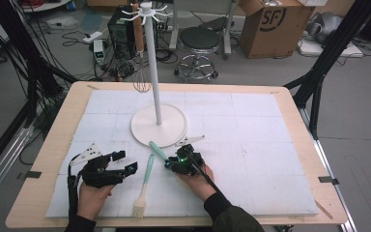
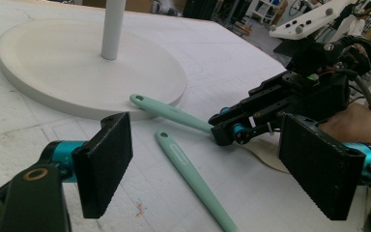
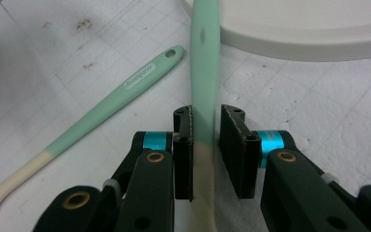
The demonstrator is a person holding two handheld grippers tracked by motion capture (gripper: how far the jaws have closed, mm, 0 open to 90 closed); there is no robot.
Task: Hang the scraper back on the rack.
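Observation:
A white hook stand [image 1: 152, 63] rises from a round base [image 1: 142, 131] in the middle of the mat. My right gripper [image 1: 170, 163] is shut on a mint-handled utensil [image 1: 157, 150], whose handle tip lies by the base rim [image 2: 166, 109]. In the right gripper view the jaws [image 3: 206, 113] press both sides of that handle [image 3: 205, 58]. A mint-handled brush [image 1: 145, 181] lies flat between the two grippers [image 2: 188, 174] [image 3: 101, 104]. My left gripper [image 1: 124, 161] is open just left of the brush, with nothing between its pads [image 2: 104, 164].
A whisk [image 1: 141, 81] with a wooden handle hangs from a hook on the stand. The white foam mat [image 1: 251, 145] covers the wooden table [image 1: 58, 125]. Beyond the table are a stool [image 1: 199, 41], a cardboard box [image 1: 270, 24] and floor cables.

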